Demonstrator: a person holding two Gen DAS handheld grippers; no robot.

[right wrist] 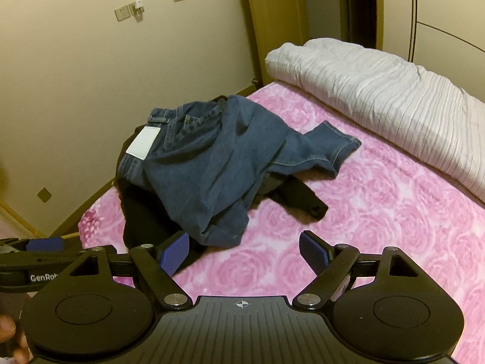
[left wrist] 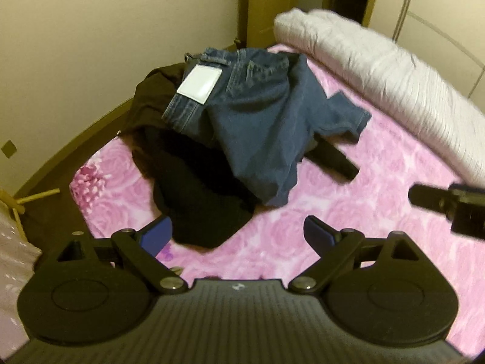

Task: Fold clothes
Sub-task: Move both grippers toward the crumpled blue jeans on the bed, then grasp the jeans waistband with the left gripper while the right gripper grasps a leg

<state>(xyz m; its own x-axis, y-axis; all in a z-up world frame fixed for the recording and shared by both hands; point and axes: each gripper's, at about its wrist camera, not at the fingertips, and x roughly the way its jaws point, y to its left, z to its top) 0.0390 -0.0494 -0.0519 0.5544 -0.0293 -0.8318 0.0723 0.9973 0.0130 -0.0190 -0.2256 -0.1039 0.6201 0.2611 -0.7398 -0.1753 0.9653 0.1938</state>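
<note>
A crumpled pair of blue jeans (left wrist: 257, 127) (right wrist: 218, 163) with a white waist label (left wrist: 198, 83) (right wrist: 143, 143) lies on top of black clothes (left wrist: 197, 200) (right wrist: 145, 221) on the pink rose-patterned bed (left wrist: 379, 212) (right wrist: 379, 227). A black sleeve or strap (left wrist: 333, 157) (right wrist: 300, 200) sticks out to the right from under the jeans. My left gripper (left wrist: 238, 235) is open, just short of the near edge of the black garment, holding nothing. My right gripper (right wrist: 244, 253) is open too, near the jeans' lower hem, empty. The right gripper (left wrist: 448, 209) shows at the right edge of the left wrist view.
A rolled white quilt (left wrist: 394, 82) (right wrist: 379, 97) lies along the far right side of the bed. A cream wall (right wrist: 91, 91) and a wooden door (right wrist: 272, 24) stand behind the bed. The floor gap runs along the bed's left edge. A hand (right wrist: 9, 333) shows at lower left.
</note>
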